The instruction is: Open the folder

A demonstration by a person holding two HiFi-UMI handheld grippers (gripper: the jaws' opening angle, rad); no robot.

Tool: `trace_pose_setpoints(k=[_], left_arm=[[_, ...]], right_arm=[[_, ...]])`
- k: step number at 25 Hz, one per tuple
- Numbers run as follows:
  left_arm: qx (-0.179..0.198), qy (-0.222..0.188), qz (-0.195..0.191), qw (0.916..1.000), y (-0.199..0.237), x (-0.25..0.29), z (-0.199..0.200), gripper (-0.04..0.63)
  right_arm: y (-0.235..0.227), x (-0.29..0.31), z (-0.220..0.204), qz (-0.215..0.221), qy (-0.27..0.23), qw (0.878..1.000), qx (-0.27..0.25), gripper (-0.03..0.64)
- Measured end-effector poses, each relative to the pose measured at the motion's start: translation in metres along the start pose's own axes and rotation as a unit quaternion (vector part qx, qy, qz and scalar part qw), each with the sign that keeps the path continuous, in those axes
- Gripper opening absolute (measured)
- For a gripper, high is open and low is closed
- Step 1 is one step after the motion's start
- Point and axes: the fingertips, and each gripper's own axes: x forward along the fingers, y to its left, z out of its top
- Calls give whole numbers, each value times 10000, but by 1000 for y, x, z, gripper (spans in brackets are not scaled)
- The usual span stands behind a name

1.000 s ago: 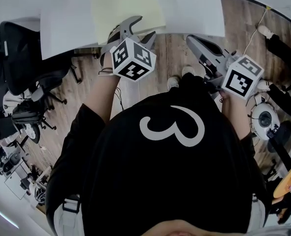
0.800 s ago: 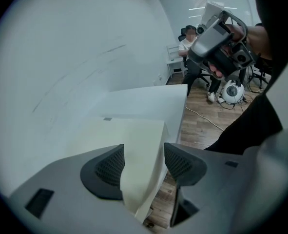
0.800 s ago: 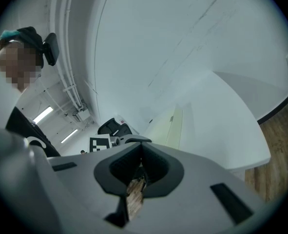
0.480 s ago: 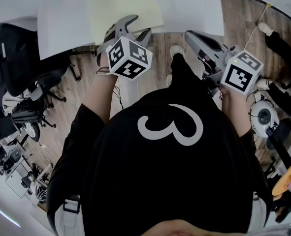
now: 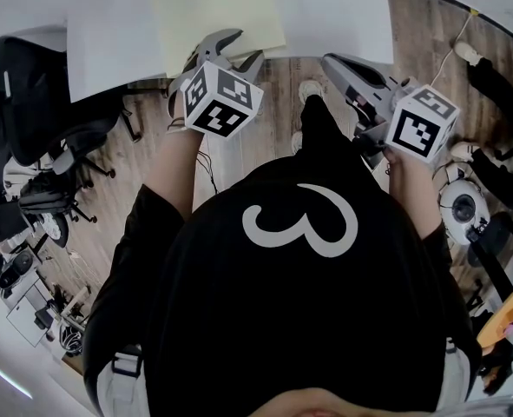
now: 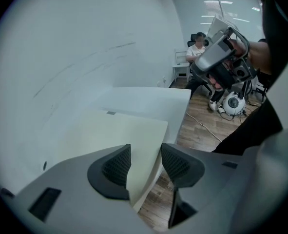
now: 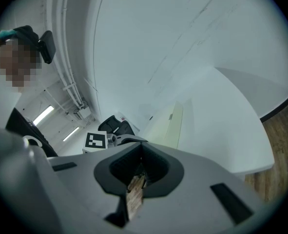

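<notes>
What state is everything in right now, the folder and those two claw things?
Folder: closed, flat on the white table.
Left gripper: jaws closing around the folder's edge, pads not yet pressing.
Right gripper: jaws shut, empty.

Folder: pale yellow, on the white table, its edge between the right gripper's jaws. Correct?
No, wrong gripper. The left gripper view shows the edge of the folder between the closing jaws of the left gripper, not yet pressing. It is pale yellow, on the white table.
</notes>
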Motion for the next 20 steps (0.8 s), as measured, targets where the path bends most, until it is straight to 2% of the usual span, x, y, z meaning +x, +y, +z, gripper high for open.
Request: trace_pose_setpoints(k=[12,16,20], left_arm=[[-550,-194,-214,9981,-1,-9,2,170],[-392,-193,-195,9989,-3,-11,1,138],[14,-111,-28,9999,-5,-11,0,89]], right_arm=[[-2,18,-5,122,216,9997,-8,23],[-3,30,-10,159,380,9991,-36,23],[-7,40,-15,125,536,9984,-121,23]])
